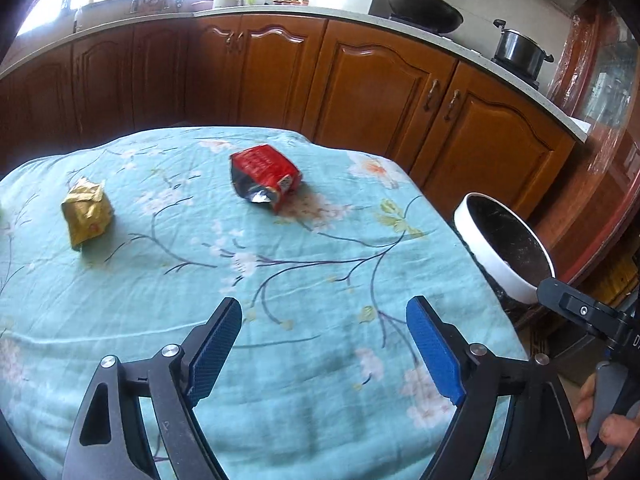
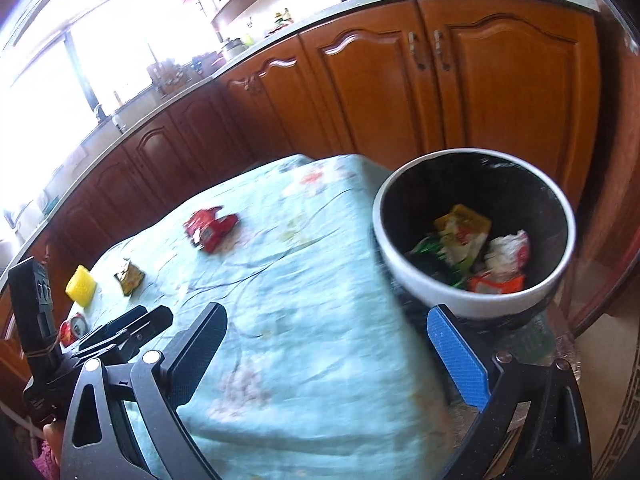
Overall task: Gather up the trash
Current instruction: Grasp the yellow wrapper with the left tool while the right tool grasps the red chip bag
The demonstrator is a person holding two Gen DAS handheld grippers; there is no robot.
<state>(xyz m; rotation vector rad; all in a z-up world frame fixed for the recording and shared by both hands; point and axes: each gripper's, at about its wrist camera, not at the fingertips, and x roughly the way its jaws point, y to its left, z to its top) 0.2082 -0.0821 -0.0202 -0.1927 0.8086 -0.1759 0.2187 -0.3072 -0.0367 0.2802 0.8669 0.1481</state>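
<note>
A crumpled red wrapper (image 1: 264, 178) (image 2: 210, 229) lies toward the far side of the table, which is draped in a light blue floral cloth (image 1: 280, 300) (image 2: 312, 280). A crumpled gold wrapper (image 1: 86, 214) (image 2: 129, 276) lies to its left. My left gripper (image 1: 324, 320) hovers open over the cloth, nothing between its blue pads. My right gripper (image 2: 328, 328) is open and empty too, near the white-rimmed bin (image 2: 474, 232) (image 1: 504, 248) beside the table's right edge. The bin holds several wrappers (image 2: 472, 252).
A yellow sponge-like block (image 2: 81, 285) and a red can (image 2: 73, 330) sit at the table's far left. Wooden cabinets (image 1: 360, 88) and a counter with a wok (image 1: 424, 8) and a pot (image 1: 518, 50) run behind the table. A hand (image 1: 600, 420) grips the right tool.
</note>
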